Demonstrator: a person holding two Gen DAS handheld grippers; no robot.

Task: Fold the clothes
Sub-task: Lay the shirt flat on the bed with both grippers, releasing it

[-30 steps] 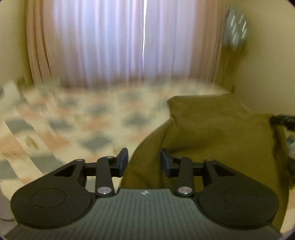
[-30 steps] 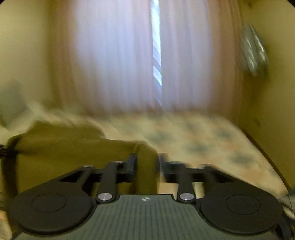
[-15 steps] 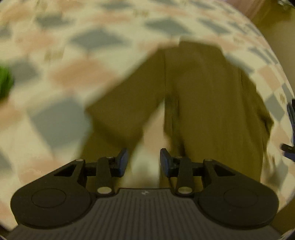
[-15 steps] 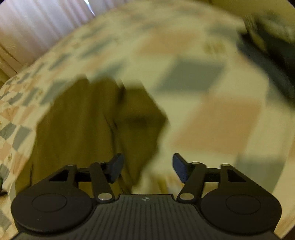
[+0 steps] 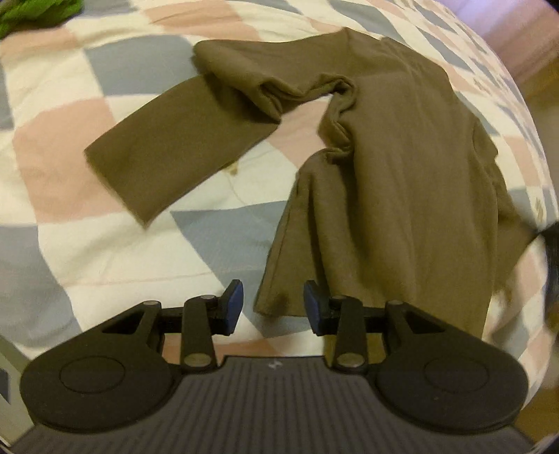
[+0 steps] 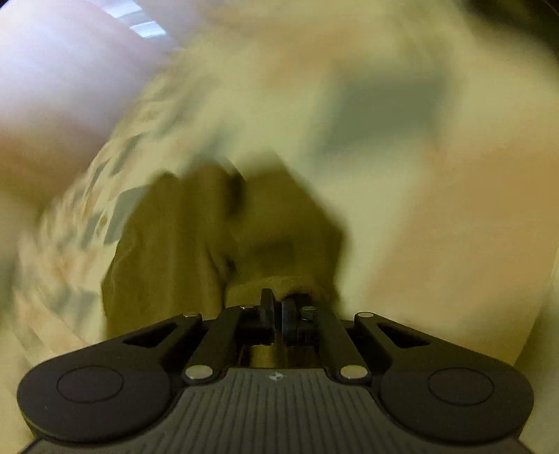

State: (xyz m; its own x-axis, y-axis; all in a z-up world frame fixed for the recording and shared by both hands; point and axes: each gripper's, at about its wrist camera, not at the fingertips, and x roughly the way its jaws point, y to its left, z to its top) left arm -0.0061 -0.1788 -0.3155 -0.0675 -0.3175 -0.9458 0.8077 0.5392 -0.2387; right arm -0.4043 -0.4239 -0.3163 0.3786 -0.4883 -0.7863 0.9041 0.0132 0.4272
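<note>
The shirt (image 5: 401, 167) lies on the bed (image 5: 104, 244), its sleeve (image 5: 174, 146) spread leftward (another garment (image 5: 31, 12) behind, far left).

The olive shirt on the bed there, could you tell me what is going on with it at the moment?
A person holding a gripper in each hand is folding the olive long-sleeved shirt, which lies rumpled on the checked bedspread with one sleeve stretched out. The left gripper is open, hovering at the shirt's near hem without gripping. The right gripper is shut on a bunch of the shirt's fabric; that view is heavily blurred.
</note>
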